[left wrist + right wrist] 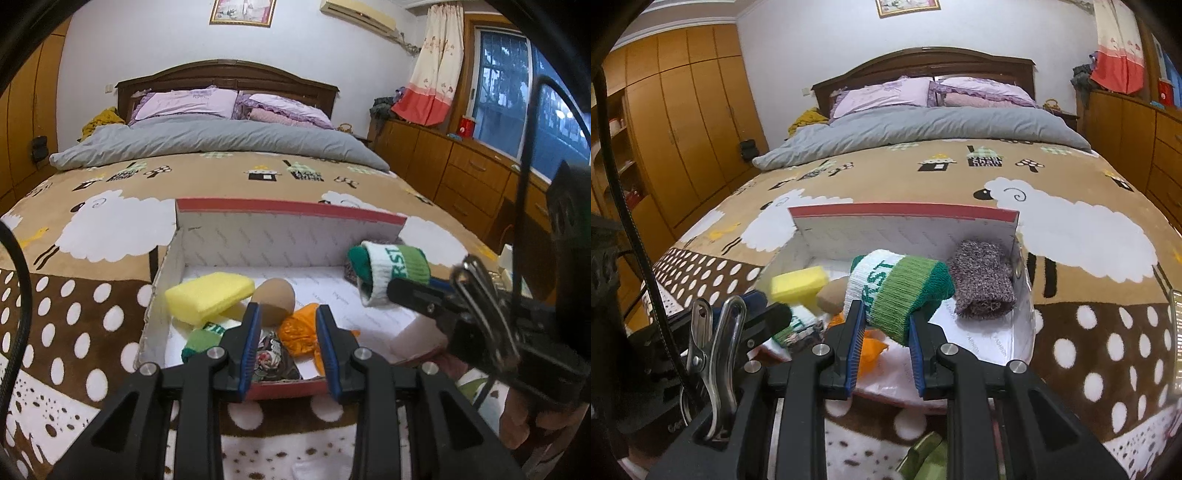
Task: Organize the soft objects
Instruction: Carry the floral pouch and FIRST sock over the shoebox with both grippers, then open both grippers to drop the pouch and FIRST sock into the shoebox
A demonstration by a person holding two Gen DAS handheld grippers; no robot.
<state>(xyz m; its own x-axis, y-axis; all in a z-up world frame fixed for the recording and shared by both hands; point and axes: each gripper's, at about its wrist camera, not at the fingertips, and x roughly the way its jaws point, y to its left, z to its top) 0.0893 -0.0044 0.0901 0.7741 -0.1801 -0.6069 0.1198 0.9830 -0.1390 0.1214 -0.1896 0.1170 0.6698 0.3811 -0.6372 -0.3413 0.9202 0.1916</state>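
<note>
Through the left wrist camera I saw my left hand-held gripper (286,317) released, its blue-padded fingers (248,343) spread over the near wall of a red-edged cardboard box (291,206) lying on the bed (74,295). Nothing sat between those fingers. In the box lay a yellow sponge (208,295), a brown egg-shaped object (275,295) just behind the fingers, a crumpled orange piece (299,332), a small dark printed packet (267,356) and a green-and-white rolled sock (199,339) at the near left. To the right, my right hand-held gripper (373,291) reached in over the box, holding a second rolled sock (388,269), white and green with lettering, above the box floor. Grey duvet (221,138) and lilac pillows (188,103) lay at the head of the bed.

Through the right wrist camera I saw the right hand-held gripper (886,317) clenched on the lettered rolled sock (901,288), both blue pads pressing its green band. The sock hung over the middle of the box (905,214), just beside a speckled purple-grey folded sock (982,280) resting in the far right corner. The yellow sponge (799,284) and the brown egg-shaped object (831,295) showed at the left, the orange piece (873,350) beneath the fingers. My left hand-held gripper's (768,317) dark tip entered from the left.
</note>
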